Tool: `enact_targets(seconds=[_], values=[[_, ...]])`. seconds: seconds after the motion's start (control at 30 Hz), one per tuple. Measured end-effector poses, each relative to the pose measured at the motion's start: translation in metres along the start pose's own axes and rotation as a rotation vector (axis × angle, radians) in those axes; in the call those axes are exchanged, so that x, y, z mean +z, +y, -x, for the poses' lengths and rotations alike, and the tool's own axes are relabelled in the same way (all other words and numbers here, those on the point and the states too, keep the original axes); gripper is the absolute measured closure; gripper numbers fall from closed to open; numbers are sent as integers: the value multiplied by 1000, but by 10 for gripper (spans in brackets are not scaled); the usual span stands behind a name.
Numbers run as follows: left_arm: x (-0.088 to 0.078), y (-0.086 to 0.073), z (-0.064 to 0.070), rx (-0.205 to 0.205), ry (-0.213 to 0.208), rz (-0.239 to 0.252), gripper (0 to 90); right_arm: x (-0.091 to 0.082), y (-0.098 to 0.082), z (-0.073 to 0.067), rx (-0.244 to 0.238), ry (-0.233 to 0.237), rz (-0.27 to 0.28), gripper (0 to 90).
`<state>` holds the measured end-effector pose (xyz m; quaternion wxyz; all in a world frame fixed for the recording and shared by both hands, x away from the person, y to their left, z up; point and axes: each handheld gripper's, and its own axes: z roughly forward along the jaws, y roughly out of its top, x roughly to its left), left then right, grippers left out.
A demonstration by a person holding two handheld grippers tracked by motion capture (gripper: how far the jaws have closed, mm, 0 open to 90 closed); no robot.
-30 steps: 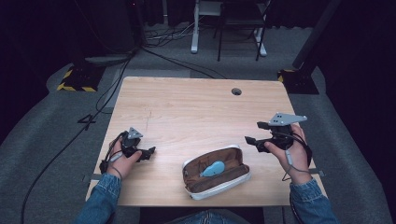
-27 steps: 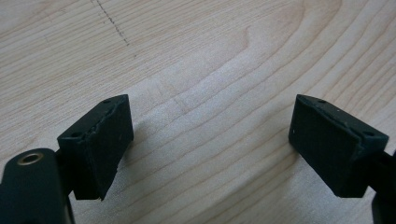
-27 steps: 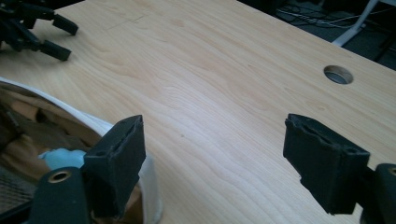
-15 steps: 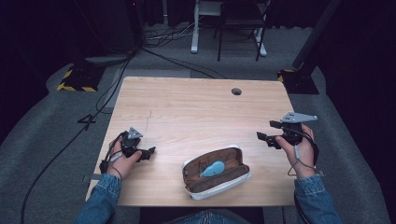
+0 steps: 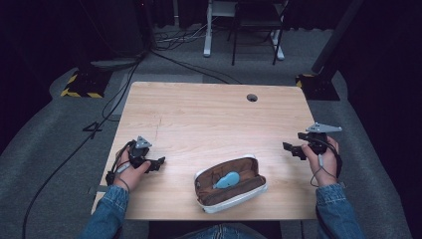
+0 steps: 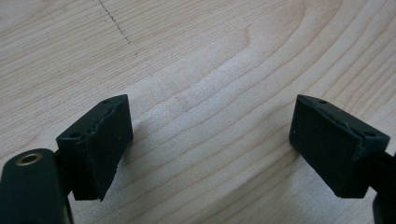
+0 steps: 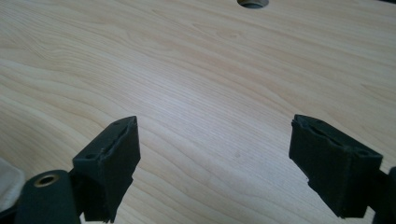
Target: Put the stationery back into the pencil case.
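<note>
An open brown pouch with a white rim (image 5: 230, 185) lies near the table's front edge, and a light blue object (image 5: 228, 179) rests inside it. My left gripper (image 5: 158, 163) sits low on the wood to the pouch's left, open, with bare table between its jaws (image 6: 210, 135). My right gripper (image 5: 291, 148) is held near the table's right edge, well right of the pouch, also open over bare wood (image 7: 215, 154). A white bit of the pouch (image 7: 9, 184) peeks in at the lower left of the right gripper view.
The wooden table (image 5: 209, 119) has a round cable hole (image 5: 252, 97) at the back right, seen too as the hole (image 7: 252, 3) in the right gripper view. Cables and a yellow-black striped base (image 5: 79, 84) lie on the grey floor beyond.
My right gripper has moved outward to the right and slightly lower, away from the pouch. The left gripper and the pouch have stayed put.
</note>
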<state>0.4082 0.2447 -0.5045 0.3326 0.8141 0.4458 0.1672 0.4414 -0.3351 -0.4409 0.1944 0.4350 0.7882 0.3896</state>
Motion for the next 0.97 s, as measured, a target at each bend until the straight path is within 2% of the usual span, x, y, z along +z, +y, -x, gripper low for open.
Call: enact_targets(seconds=[0.3,0.63,0.67,0.83,0.87,0.97], values=[[1,0,0,-5,-2,0,129,13,-19,14,26,-37,-52,168],[2,2,0,-4,-2,-3,116,26,-34,22,43,-70,-79,167],[2,2,0,-1,-1,-4,112,28,-37,23,33,-90,-105,168],[3,2,0,0,0,-4,107,30,-39,24,39,-94,-130,166],[3,2,0,-2,-2,-3,106,33,-42,24,32,-99,-159,154],[3,3,0,5,-1,-7,102,36,-45,23,54,-107,-139,101]])
